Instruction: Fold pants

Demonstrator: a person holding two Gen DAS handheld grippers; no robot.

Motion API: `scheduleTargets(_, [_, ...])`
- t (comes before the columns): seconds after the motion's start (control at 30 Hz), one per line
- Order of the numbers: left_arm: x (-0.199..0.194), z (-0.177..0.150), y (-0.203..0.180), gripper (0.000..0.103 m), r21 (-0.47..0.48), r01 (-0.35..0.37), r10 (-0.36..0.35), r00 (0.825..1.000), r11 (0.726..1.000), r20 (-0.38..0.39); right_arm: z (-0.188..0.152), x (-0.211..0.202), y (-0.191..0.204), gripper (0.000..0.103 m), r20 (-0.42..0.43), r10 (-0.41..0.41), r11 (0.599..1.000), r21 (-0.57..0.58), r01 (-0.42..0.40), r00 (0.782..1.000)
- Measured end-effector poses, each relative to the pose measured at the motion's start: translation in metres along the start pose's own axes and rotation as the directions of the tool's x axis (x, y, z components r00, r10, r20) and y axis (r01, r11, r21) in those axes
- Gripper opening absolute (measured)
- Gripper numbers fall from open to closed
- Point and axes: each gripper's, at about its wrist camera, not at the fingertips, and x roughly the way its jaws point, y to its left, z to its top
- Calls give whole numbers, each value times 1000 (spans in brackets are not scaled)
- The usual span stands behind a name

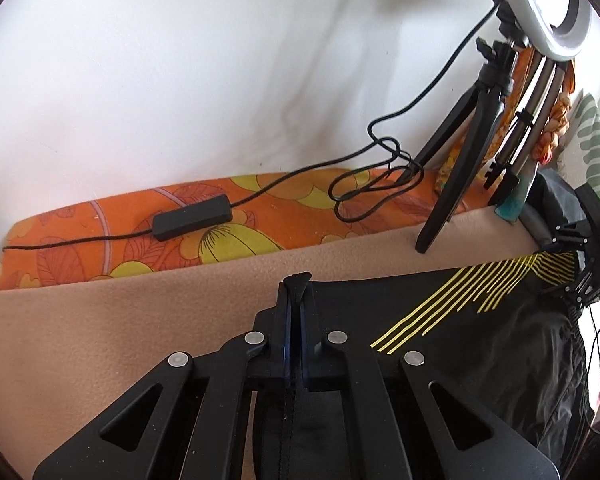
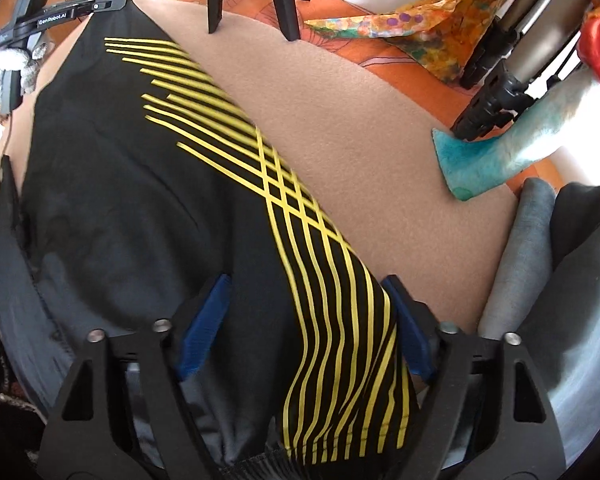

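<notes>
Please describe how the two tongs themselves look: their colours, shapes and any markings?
Both tongs are matte black plastic, with triangular cut-outs in the linkage arms and round silver pivot pins. The left tongs and right tongs have blue pads inside the fingers. The right wrist view shows white "GenRobot.AI" lettering on the left one.

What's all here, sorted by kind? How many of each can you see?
Grasping tools: 2, the left tool and the right tool
Black pants with yellow stripes: 1
Tan blanket: 1
Orange flowered cloth: 1
Ring light on a tripod: 1
Black cable box: 1
Total: 7
</notes>
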Motion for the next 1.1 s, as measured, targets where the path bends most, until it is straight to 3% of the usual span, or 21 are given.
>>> scheduleTargets(0.07, [-3, 3, -2, 2, 6, 7, -7, 1000, 1000, 17, 1, -5, -2, 62, 3, 31, 999, 17, -32, 999])
scheduleTargets(0.13, [-9, 0, 0, 2, 35, -10, 10, 1000, 999, 12, 2, -9, -2, 35, 5, 31, 999, 16, -31, 1000])
scheduleTargets(0.2, [-6, -1, -2, 2, 42, -12, 12, 1000, 999, 7, 5, -8, -3, 19, -2, 10, 1000, 28, -10, 1000])
scheduleTargets(0.4, [0, -10, -6, 2, 52, -29, 29, 1000, 998, -5, 15, 2, -1, 14, -28, -25, 999, 32, 26, 999])
scheduleTargets(0.6, [-15, -12, -10, 2, 70, -21, 21, 1000, 997, 7, 9, -30, 10, 9, 44, -15, 999, 48, 13, 999])
scheduleTargets(0.8, [-59, -20, -20, 2, 67, -6, 2, 999, 998, 55, 0, -71, 41, 7, 106, -75, 996, 48, 71, 991])
scheduleTargets(1.1, [-150, -67, -33, 2, 59, 0, -7, 991, 998, 131, -58, -121, 110, 7, 244, -168, 986, 42, 163, 955])
